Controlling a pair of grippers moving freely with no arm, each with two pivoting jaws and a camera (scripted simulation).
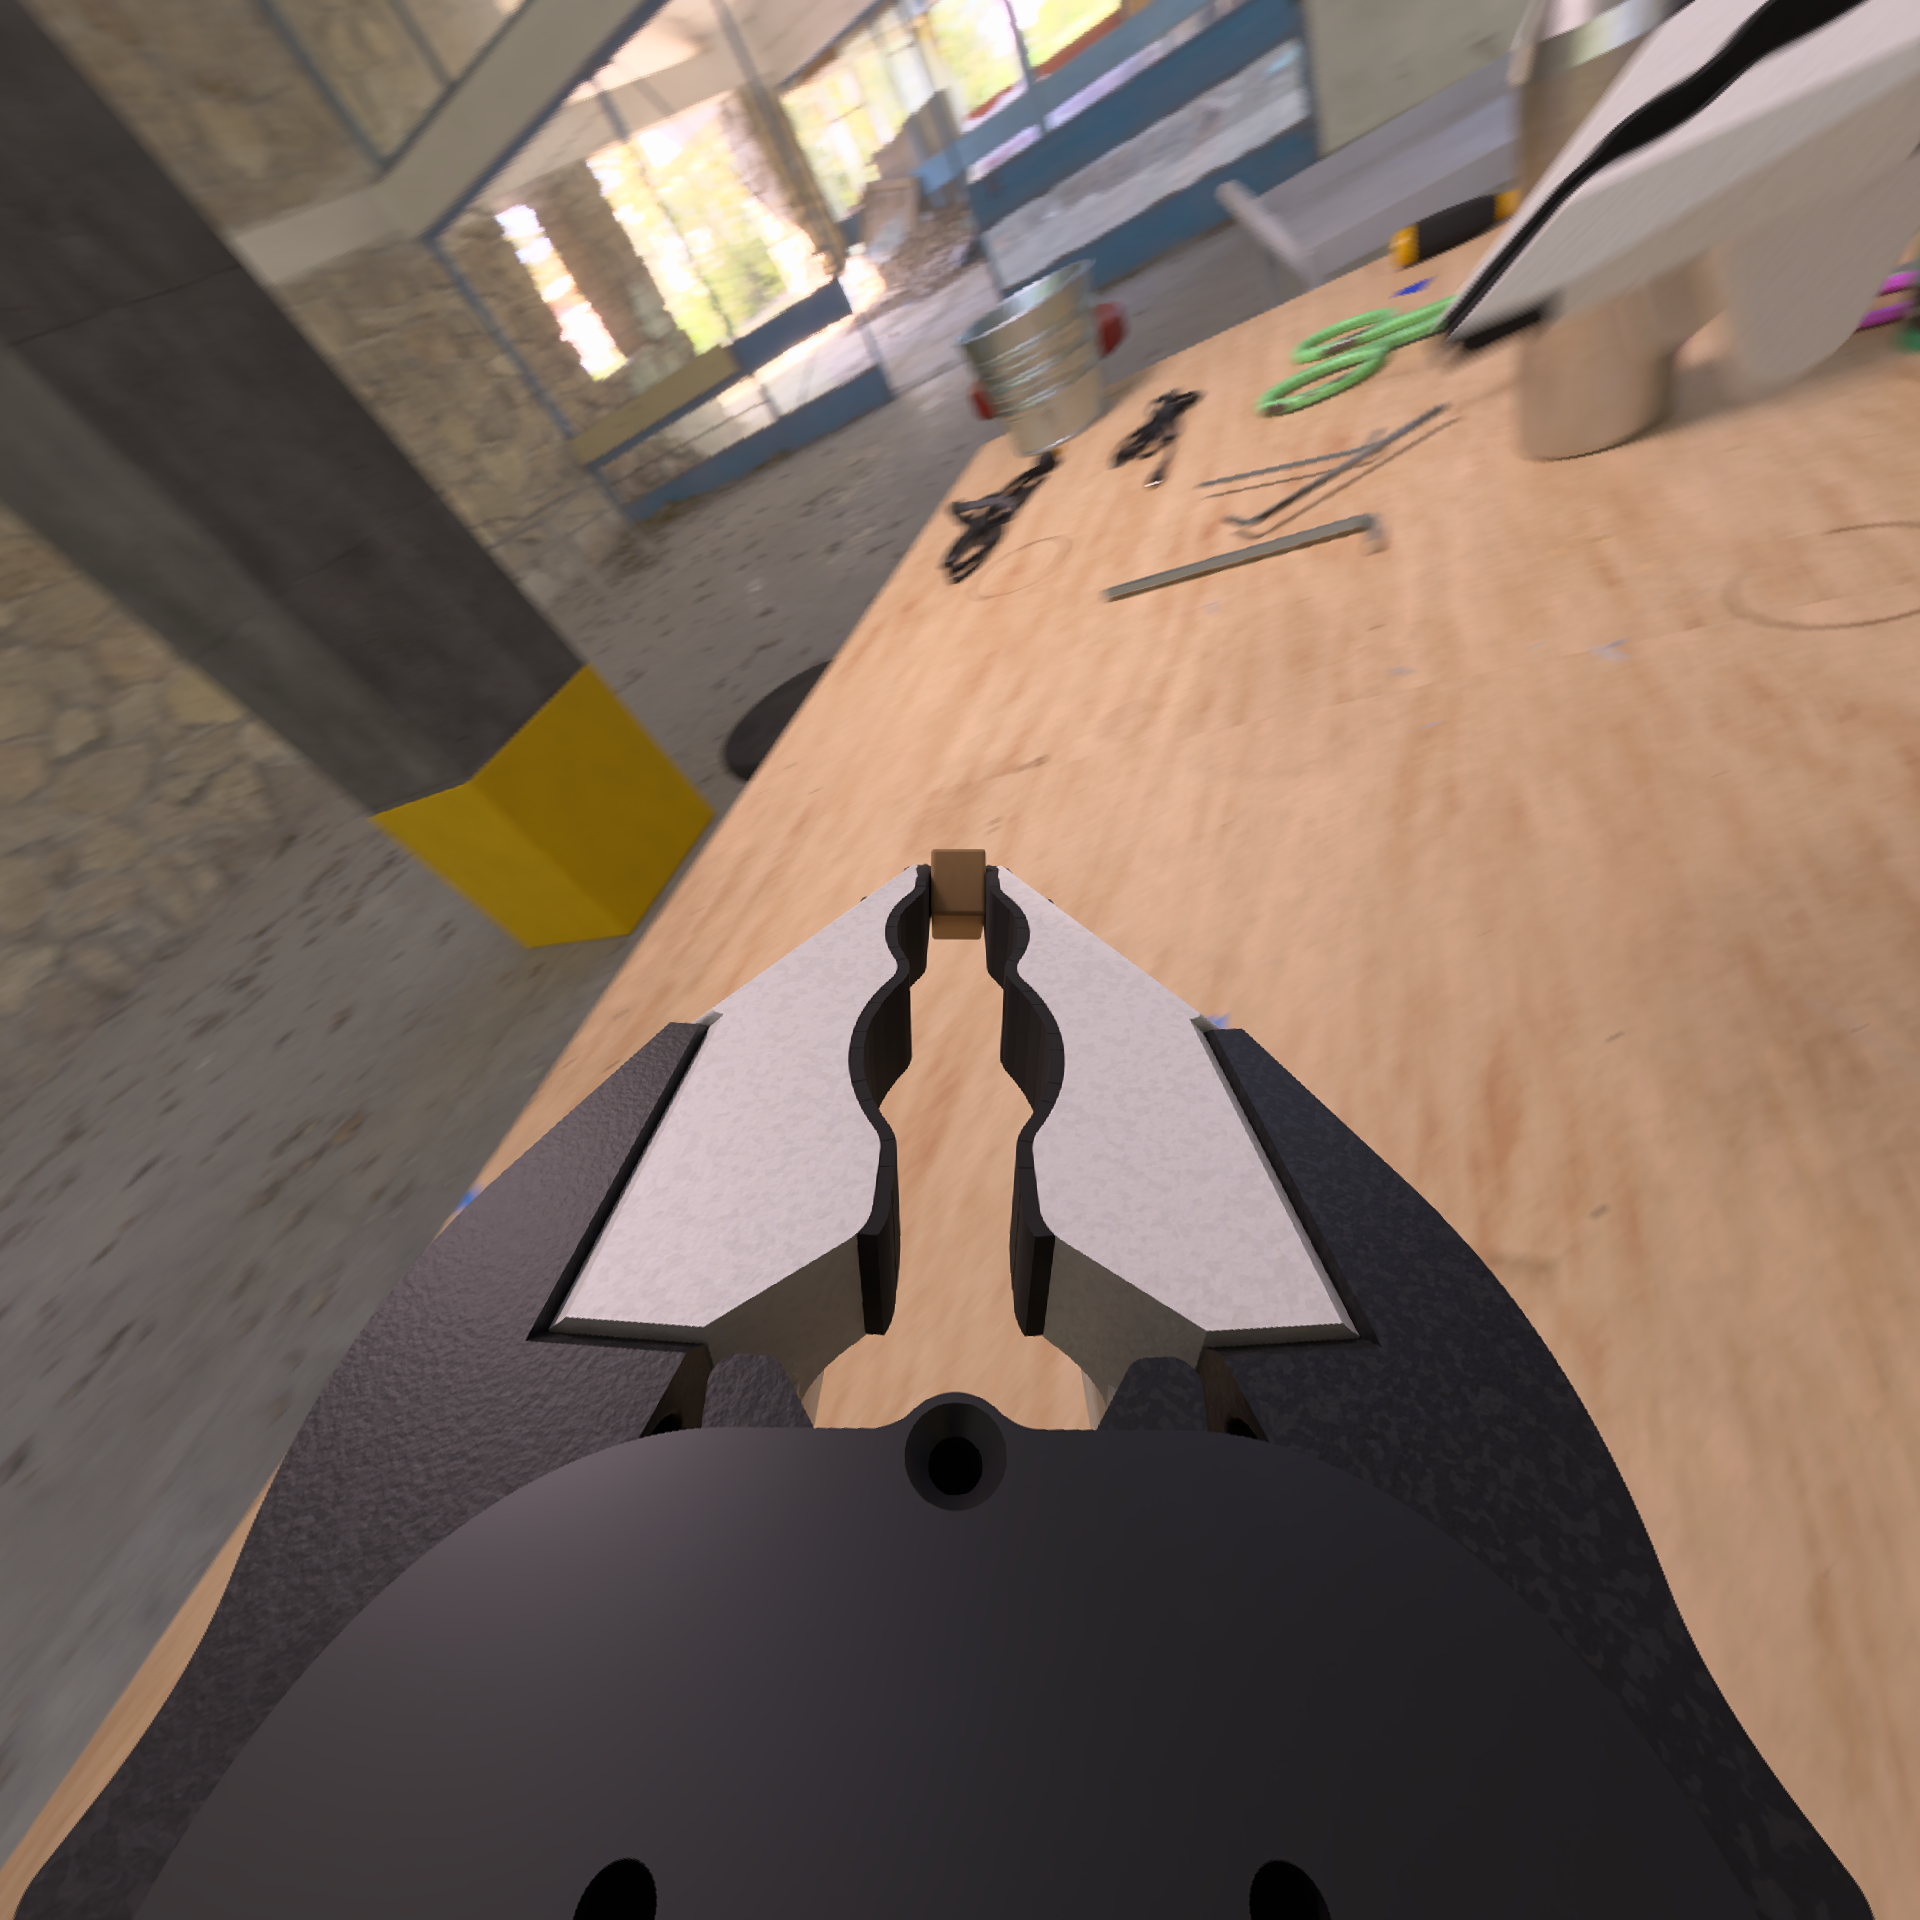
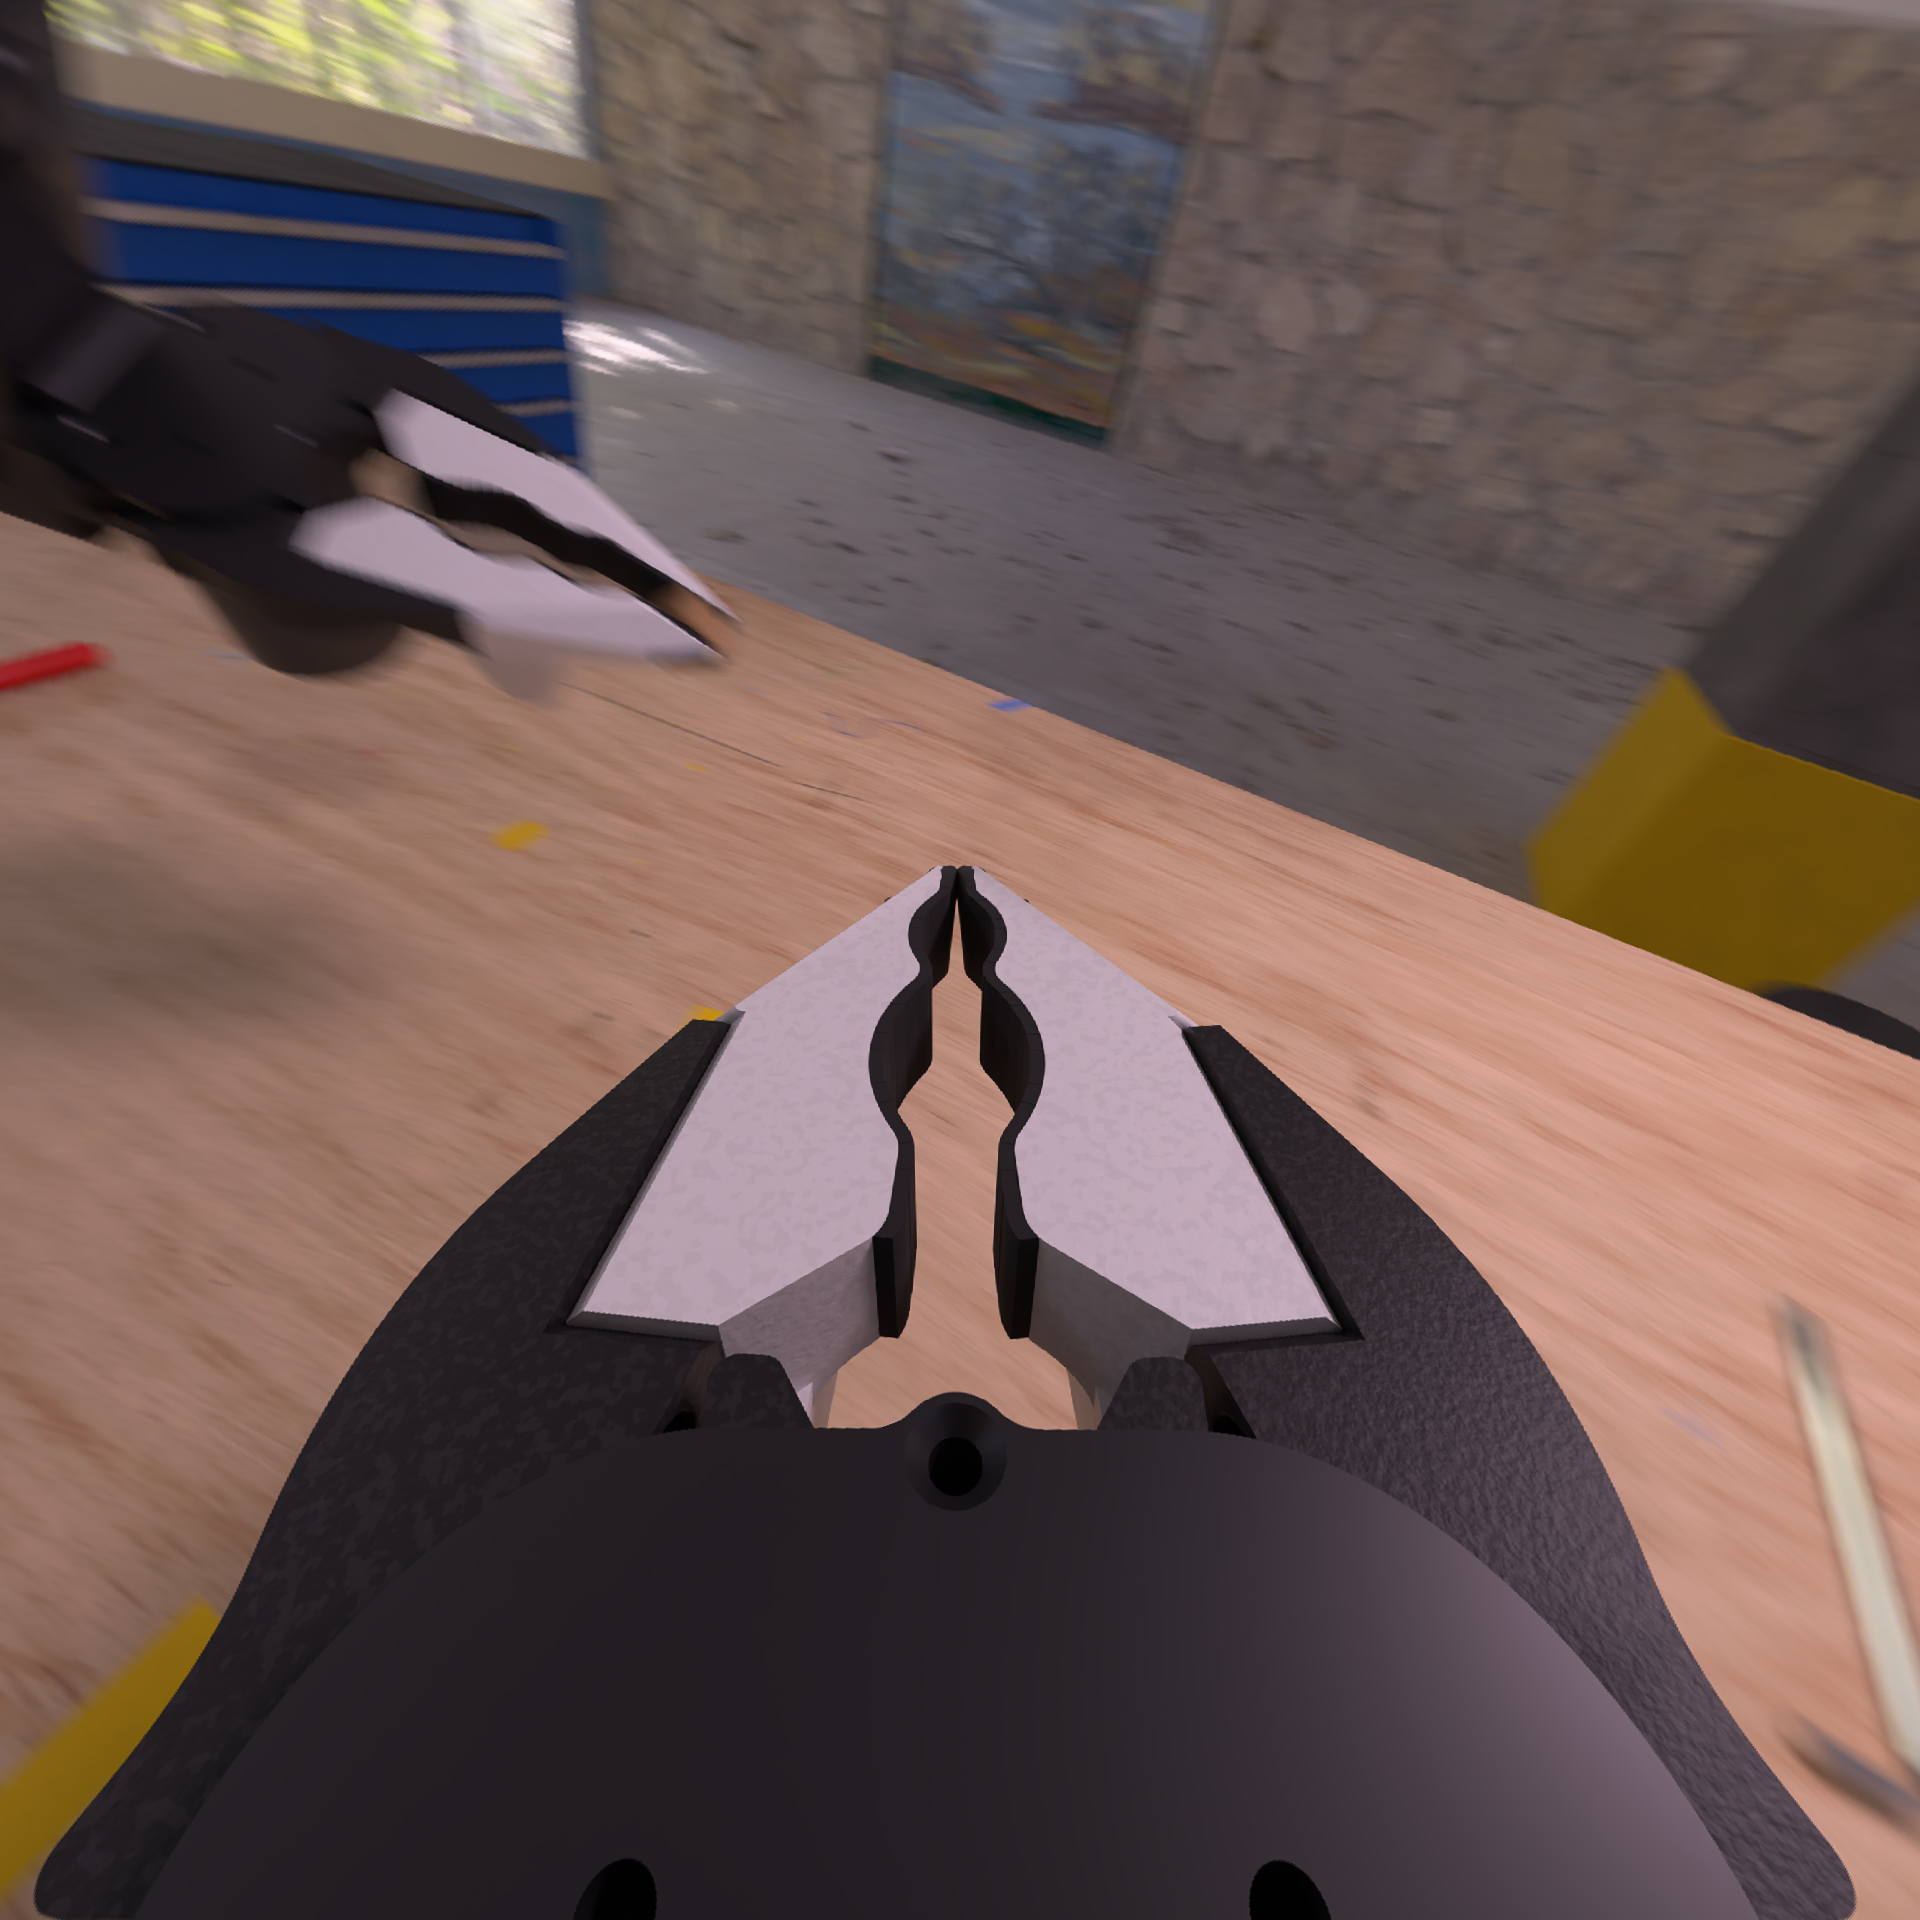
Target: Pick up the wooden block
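Observation:
A small tan wooden block (image 1: 957, 891) sits between the fingertips of my left gripper (image 1: 957, 904), which is shut on it above the light wooden table (image 1: 1351, 935). In the right wrist view the left gripper (image 2: 701, 629) appears blurred at the upper left, held above the table, and the block is not clear there. My right gripper (image 2: 956, 883) is shut and empty over the table (image 2: 416, 1039). It also shows at the top right of the left wrist view (image 1: 1683, 156).
At the far end of the table are a metal bucket (image 1: 1034, 358), black clips (image 1: 987, 514), green scissors (image 1: 1351, 358), thin metal rods (image 1: 1320, 473) and a flat metal bar (image 1: 1247, 558). A yellow box (image 1: 561, 821) stands on the floor beside the table edge. A red item (image 2: 47, 665) lies at far left.

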